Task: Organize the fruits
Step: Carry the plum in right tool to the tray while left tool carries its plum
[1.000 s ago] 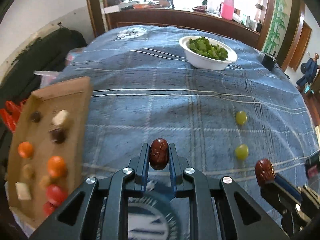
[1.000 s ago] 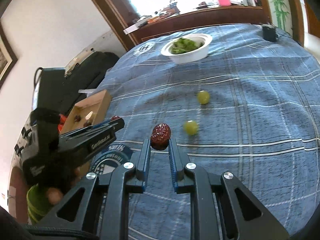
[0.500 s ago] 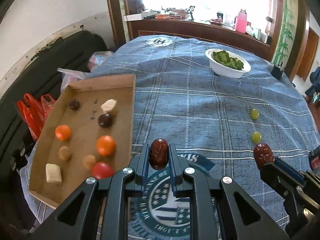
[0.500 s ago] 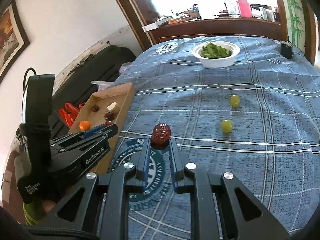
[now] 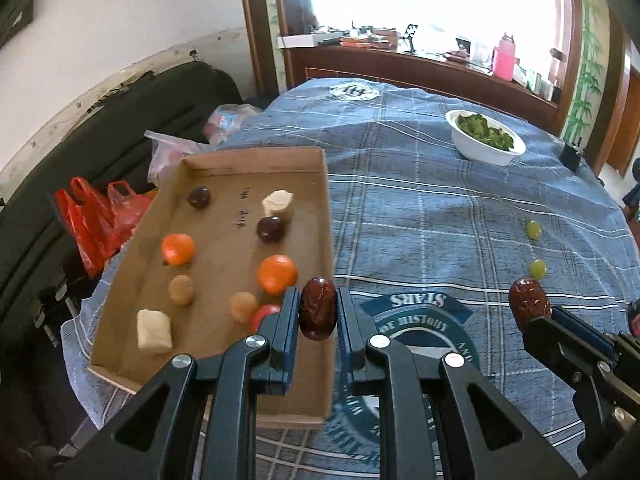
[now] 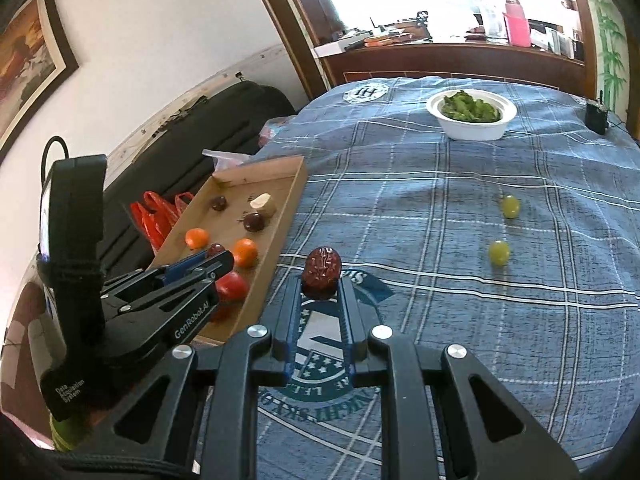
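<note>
Left wrist | red date [image 5: 318, 313]: dark, glossy, wrinkled | jaws clamped

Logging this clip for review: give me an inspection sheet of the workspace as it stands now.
Surface: blue plaid cloth over the table.
Job's things: cardboard tray at the left edge, holding oranges, dark fruits and pale chunks; two green grapes loose on the cloth.
Clutter: white bowl of greens; small black device.
Grippers: left tongs shut on a red date; right tongs shut on another date.
Cables: nothing seen on the table.
Surroundings: dark sofa, red bags, cluttered window ledge.
</note>
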`<state>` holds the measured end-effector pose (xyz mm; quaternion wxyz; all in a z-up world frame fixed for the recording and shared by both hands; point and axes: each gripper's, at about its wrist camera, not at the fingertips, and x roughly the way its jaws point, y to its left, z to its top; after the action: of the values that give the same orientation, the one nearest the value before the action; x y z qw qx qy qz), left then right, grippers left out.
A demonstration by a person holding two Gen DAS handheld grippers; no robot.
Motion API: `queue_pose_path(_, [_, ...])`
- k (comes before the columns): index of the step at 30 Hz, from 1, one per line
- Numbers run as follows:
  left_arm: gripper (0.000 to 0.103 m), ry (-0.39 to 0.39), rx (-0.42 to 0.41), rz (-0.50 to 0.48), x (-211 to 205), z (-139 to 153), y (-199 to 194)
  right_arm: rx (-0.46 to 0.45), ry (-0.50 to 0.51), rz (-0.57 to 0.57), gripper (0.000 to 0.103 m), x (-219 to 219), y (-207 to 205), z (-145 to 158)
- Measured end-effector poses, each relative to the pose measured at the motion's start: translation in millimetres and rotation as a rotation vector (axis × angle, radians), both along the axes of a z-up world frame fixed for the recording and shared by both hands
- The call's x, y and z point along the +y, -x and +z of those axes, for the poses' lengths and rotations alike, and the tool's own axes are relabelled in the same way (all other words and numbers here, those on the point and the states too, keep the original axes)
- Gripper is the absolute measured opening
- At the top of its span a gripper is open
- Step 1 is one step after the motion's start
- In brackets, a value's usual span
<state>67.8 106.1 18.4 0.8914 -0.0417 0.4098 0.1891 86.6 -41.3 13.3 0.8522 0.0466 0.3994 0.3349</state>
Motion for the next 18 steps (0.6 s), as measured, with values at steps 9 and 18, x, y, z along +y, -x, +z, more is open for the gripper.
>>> queue_pose_path(9, [0.016, 0.004, -0.004, 0.039, 20.3, -2.4, 11.7, -0.003, 0.005, 0.028, 0.02, 18.8, 6.1, 0.1])
queue_pose_path(18, [0.016, 0.014, -0.014, 0.055, 32.1, -1.8, 18.4, -0.01, 0.016, 0.046, 0.02, 32.6, 10.6, 1.4])
